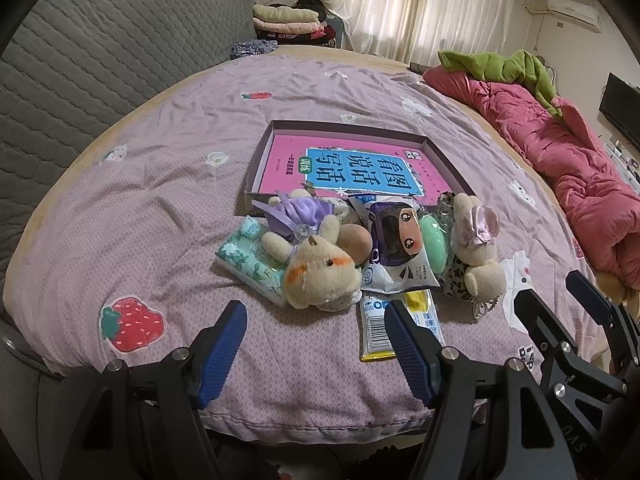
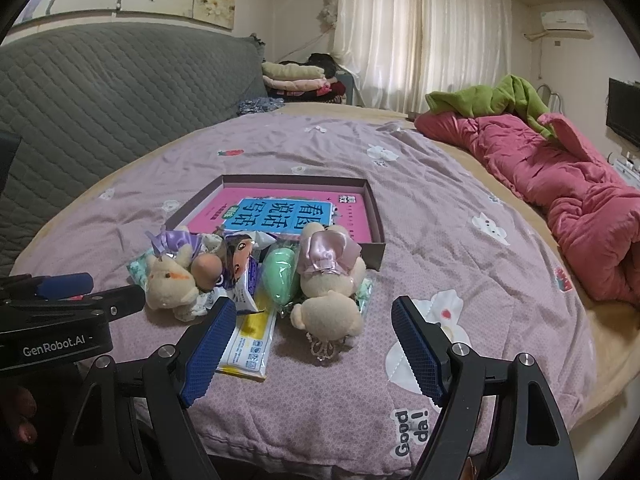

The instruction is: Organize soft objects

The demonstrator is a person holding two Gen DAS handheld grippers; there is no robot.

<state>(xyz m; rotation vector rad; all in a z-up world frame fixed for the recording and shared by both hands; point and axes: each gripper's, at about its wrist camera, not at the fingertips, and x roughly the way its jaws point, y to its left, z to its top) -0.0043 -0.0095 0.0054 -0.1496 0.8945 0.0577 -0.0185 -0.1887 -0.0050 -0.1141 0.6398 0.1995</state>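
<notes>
A box (image 1: 256,168) holding a pink book (image 1: 352,168) is lying beyond the toy pile. Both tongs, left (image 1: 316,344) and right (image 2: 316,340), are gaping empty, near the bears (image 1: 320,276) (image 2: 324,312).

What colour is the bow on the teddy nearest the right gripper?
Pale pink satin. The bow on that teddy shows best in the right wrist view.
</notes>
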